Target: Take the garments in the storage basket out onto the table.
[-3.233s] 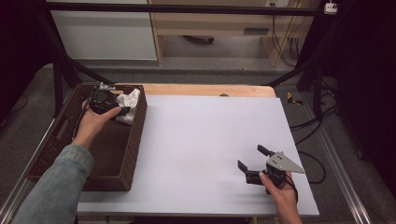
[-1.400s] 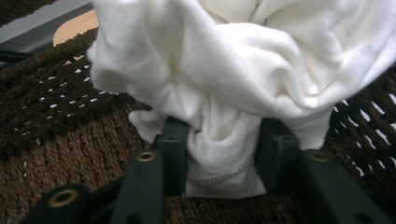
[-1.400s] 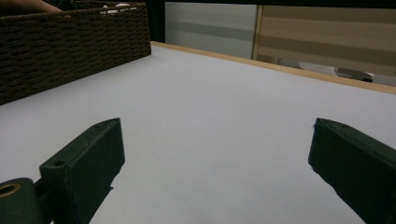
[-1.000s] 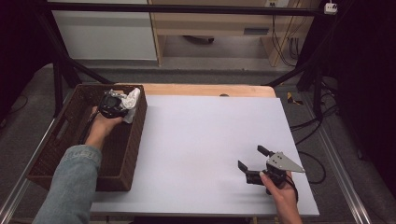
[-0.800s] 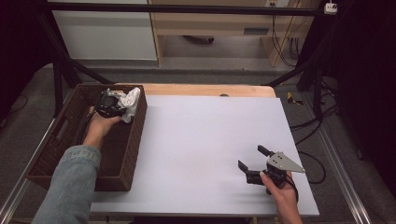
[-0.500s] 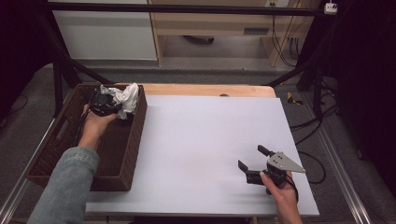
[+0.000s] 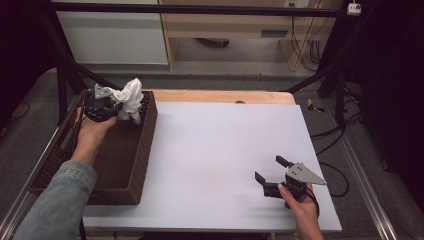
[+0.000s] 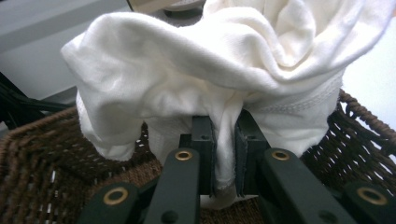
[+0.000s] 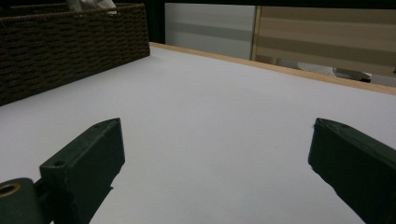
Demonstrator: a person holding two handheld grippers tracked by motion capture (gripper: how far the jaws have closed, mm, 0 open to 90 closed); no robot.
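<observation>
Because the crumpled white cotton cloth (image 8: 205, 84) is soft, light and floppy, the left gripper (image 8: 225, 154) pinches one bunched fold tight, above the far end of the brown woven wicker basket (image 7: 125, 165). The right gripper (image 7: 272, 175) rests wide open on the white table (image 7: 215, 150), holding nothing.

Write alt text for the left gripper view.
Two black jaws of the left tool pinch a fold of crumpled white cloth, which bunches above them. Behind and below the cloth is the dark brown wicker basket.
</observation>
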